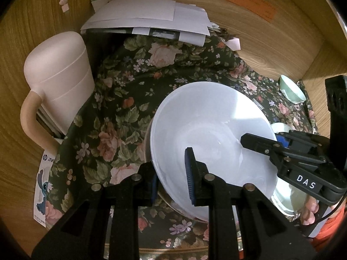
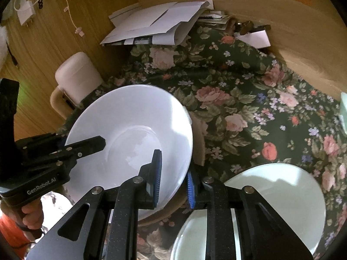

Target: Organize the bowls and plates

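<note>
A large white bowl [image 1: 208,134] is held tilted above the floral cloth, over a beige dish whose edge [image 2: 199,136] shows beneath it. My left gripper [image 1: 172,175] straddles its left rim, one pad inside and one outside. My right gripper [image 2: 173,177] straddles its right rim [image 2: 182,151] the same way; it shows in the left wrist view [image 1: 258,143]. A pale green plate [image 2: 279,195] lies at the lower right. A small green bowl [image 1: 291,90] sits at the far right.
A pink lidded jug [image 1: 58,84] with a handle stands at the left. A stack of papers [image 1: 147,17] lies at the back by the wooden wall [image 1: 271,41]. A floral cloth [image 1: 121,99] covers the table.
</note>
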Available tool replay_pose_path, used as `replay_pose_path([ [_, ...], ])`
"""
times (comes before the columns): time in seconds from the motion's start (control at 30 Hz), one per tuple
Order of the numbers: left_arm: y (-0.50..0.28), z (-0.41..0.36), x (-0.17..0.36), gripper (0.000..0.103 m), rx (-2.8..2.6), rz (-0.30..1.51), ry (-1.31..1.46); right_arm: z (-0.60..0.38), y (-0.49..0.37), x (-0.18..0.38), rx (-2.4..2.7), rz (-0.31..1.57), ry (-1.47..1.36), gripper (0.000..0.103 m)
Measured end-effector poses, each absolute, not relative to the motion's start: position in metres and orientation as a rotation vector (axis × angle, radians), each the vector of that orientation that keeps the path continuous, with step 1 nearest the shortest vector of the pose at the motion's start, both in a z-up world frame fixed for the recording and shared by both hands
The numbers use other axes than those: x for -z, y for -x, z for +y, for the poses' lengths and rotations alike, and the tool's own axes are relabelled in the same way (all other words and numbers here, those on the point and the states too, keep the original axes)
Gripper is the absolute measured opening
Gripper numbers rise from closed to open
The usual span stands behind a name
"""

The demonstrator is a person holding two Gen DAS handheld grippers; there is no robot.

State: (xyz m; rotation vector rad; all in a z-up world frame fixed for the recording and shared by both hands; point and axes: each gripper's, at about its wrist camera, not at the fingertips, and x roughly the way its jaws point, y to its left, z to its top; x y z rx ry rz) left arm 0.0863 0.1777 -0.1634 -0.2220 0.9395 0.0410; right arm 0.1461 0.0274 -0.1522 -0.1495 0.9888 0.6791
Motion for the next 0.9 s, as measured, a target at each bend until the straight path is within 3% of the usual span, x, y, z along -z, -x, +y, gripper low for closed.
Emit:
replay_pose_path([
  [0.9, -0.097, 0.172, 0.168, 0.022, -0.072, 0.93, 0.146, 0.007, -0.144, 0.132, -0.693, 0.94, 0.128, 0.024],
])
